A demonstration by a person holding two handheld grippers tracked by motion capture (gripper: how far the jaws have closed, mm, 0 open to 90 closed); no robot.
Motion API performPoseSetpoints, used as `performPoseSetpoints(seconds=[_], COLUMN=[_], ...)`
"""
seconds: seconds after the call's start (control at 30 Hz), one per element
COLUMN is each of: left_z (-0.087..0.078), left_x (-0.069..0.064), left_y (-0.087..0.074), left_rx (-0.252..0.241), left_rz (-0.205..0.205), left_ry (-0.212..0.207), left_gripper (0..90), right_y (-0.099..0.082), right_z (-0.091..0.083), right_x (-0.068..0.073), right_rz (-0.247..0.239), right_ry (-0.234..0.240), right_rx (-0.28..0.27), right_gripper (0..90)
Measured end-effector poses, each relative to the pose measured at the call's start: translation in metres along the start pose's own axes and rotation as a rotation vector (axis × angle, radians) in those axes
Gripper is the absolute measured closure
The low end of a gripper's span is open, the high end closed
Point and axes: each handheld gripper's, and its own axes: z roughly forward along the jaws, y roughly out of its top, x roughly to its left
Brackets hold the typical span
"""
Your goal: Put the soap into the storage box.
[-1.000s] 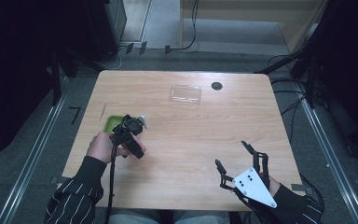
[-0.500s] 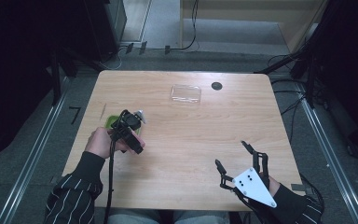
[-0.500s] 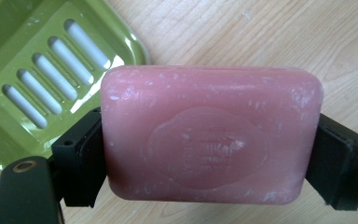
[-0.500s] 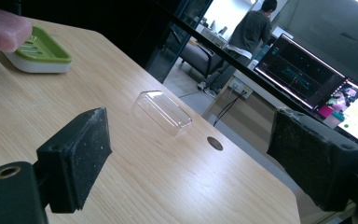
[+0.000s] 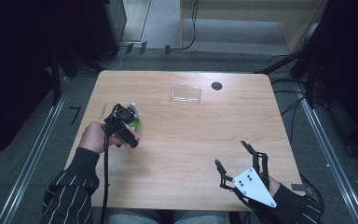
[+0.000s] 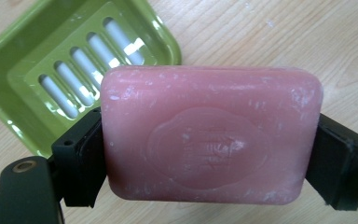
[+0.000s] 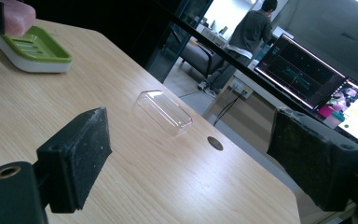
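Note:
A pink bar of soap [image 6: 209, 135] is clamped between the two black pads of my left gripper [image 6: 205, 154], held above the table. Below and to the left of it lies the green soap dish [image 6: 51, 70] with white slots. In the high view the left gripper [image 5: 123, 121] hovers over the dish [image 5: 137, 123] at the table's left. From the right gripper view the soap [image 7: 16, 16] hangs just over the dish [image 7: 32, 49]. My right gripper [image 5: 233, 156] rests near the front right edge, jaws wide apart with nothing between them [image 7: 186, 163].
A clear plastic lid [image 5: 186, 93] lies at the back middle of the wooden table [image 5: 191, 140], with a small dark hole [image 5: 216, 85] beside it. Beyond the far edge are monitors [image 7: 303, 74] and a person standing.
My left gripper has lifted the soap up off the dish and shifted slightly right. The right gripper has stayed where it was.

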Motion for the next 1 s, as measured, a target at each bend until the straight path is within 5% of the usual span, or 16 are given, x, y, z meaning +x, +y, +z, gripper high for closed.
performPoseSetpoints(seconds=[1.0], left_z=[-0.01], left_x=[0.018], left_y=[0.011], left_rx=[-0.037], left_rz=[-0.048], left_ry=[-0.001], left_gripper=[13.9], right_y=[0.0], right_z=[0.0], right_x=[0.001], right_rz=[-0.003], right_ry=[0.0], right_rx=[0.0], right_gripper=[13.2])
